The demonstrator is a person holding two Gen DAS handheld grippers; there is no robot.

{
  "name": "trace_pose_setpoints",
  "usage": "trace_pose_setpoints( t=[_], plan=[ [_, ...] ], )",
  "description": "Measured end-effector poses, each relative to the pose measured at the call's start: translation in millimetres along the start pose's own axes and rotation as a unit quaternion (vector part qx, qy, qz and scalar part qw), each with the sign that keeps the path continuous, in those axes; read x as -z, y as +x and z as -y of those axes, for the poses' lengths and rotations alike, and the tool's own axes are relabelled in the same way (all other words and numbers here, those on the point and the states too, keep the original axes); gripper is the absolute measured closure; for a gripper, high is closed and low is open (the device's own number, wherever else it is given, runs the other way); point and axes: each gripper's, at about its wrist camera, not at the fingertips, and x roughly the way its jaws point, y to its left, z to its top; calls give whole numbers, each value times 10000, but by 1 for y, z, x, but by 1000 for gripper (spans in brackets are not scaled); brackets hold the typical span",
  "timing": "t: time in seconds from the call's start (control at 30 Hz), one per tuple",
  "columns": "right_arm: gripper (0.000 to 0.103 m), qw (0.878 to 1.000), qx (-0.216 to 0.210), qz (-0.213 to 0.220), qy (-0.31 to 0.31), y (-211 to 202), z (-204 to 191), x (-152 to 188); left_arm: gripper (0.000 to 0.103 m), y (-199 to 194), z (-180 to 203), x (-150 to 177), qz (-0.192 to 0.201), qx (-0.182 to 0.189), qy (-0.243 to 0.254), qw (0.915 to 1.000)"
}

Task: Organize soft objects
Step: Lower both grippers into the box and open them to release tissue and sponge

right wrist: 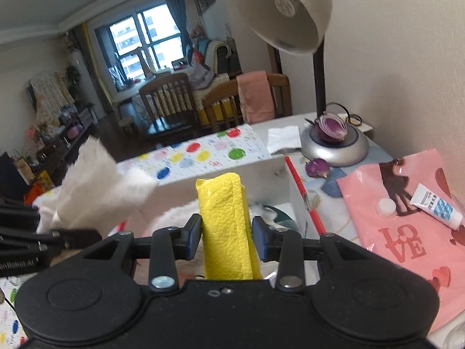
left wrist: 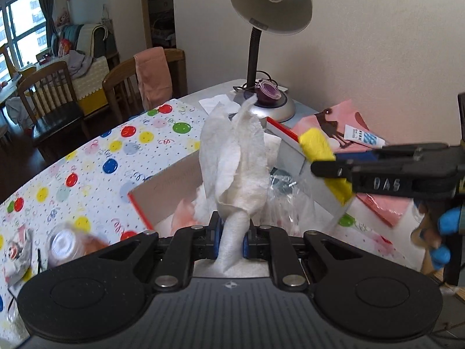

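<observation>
My left gripper is shut on a crumpled white paper towel, which stands up from the blue pads above an open white box with a red rim. Soft white and pink stuff and clear plastic lie inside the box. My right gripper is shut on a folded yellow cloth, held upright over the same box. In the left wrist view the right gripper comes in from the right with the yellow cloth. In the right wrist view the left gripper with the paper towel is at the left.
A desk lamp stands behind the box, with a cut red onion on its base. A pink "LOVE" bag with a white tube lies right. A balloon-print sheet and a plastic bottle are left. Wooden chairs stand beyond the table.
</observation>
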Motion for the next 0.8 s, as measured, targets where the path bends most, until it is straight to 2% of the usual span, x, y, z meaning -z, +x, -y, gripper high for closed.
trace_pose_setpoints(
  t=[0.17, 0.3, 0.53, 0.8],
  plan=[
    [67, 9996, 112, -259, -11, 28, 7, 3, 90, 30, 7, -18, -89, -96, 89, 9999],
    [67, 9986, 207, -472, -116, 48, 7, 7, 90, 56, 9, -25, -339, -130, 96, 9993],
    [67, 9955, 361, -815, -313, 69, 6, 19, 90, 100, -3, -23, -935, 116, -306, 9951],
    [65, 9924, 314, -1123, -400, 78, 3, 32, 90, 124, -7, -8, -1373, 127, -426, 9895]
  ],
)
